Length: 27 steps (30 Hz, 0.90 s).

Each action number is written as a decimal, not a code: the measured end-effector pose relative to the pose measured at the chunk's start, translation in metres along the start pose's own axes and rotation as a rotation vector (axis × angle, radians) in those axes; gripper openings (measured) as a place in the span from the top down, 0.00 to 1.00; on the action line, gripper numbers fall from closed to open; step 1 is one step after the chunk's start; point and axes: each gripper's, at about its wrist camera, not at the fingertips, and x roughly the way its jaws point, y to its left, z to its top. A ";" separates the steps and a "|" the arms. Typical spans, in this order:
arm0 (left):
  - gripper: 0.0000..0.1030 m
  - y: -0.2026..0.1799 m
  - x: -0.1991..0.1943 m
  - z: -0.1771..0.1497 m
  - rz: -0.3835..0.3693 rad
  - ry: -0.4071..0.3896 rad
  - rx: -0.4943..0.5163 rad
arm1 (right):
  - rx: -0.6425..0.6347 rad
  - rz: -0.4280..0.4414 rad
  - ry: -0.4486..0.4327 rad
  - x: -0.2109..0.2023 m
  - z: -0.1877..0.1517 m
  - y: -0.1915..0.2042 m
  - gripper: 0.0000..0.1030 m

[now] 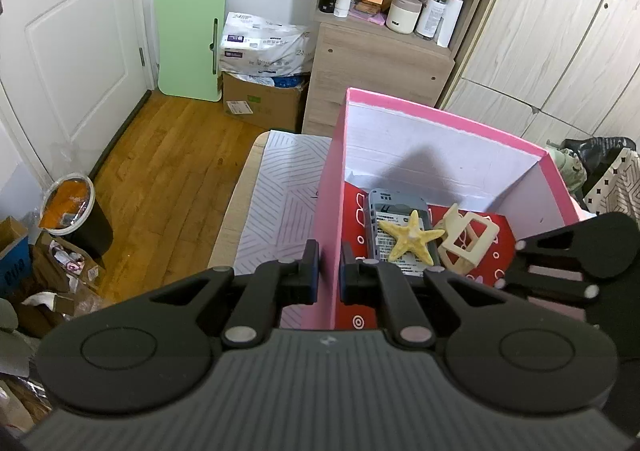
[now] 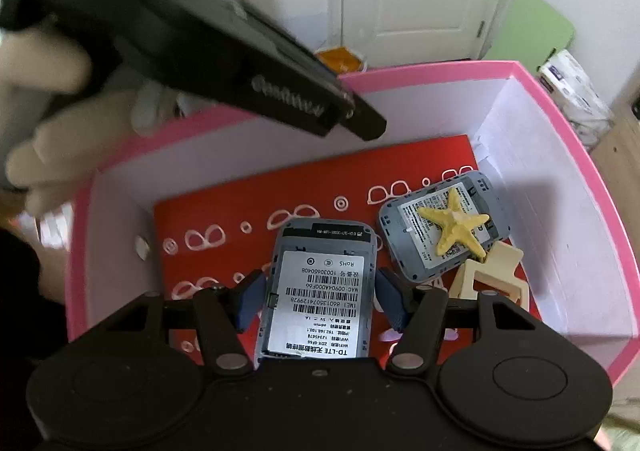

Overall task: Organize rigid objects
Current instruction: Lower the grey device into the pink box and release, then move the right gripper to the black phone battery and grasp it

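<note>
My left gripper [image 1: 329,277] is shut on the left wall of a pink box [image 1: 328,211], one finger outside and one inside. In the box on a red sheet [image 2: 240,191] lie a grey router [image 2: 444,235] with a yellow starfish [image 2: 454,225] on it and a cream plastic frame [image 2: 492,275]. My right gripper [image 2: 320,297] is shut on a second grey router [image 2: 320,291] and holds it label up over the box floor. The left gripper's body [image 2: 240,63] shows blurred at the box's far rim.
The box stands on a striped mat [image 1: 280,203] at a table's left end. A bin [image 1: 76,211] and cardboard clutter stand on the wooden floor to the left. A shelf unit [image 1: 384,47] and wardrobes stand behind the box.
</note>
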 end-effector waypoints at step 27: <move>0.92 0.000 -0.001 0.000 0.002 0.000 -0.003 | 0.608 -0.271 -0.555 -0.133 -0.160 0.003 0.36</move>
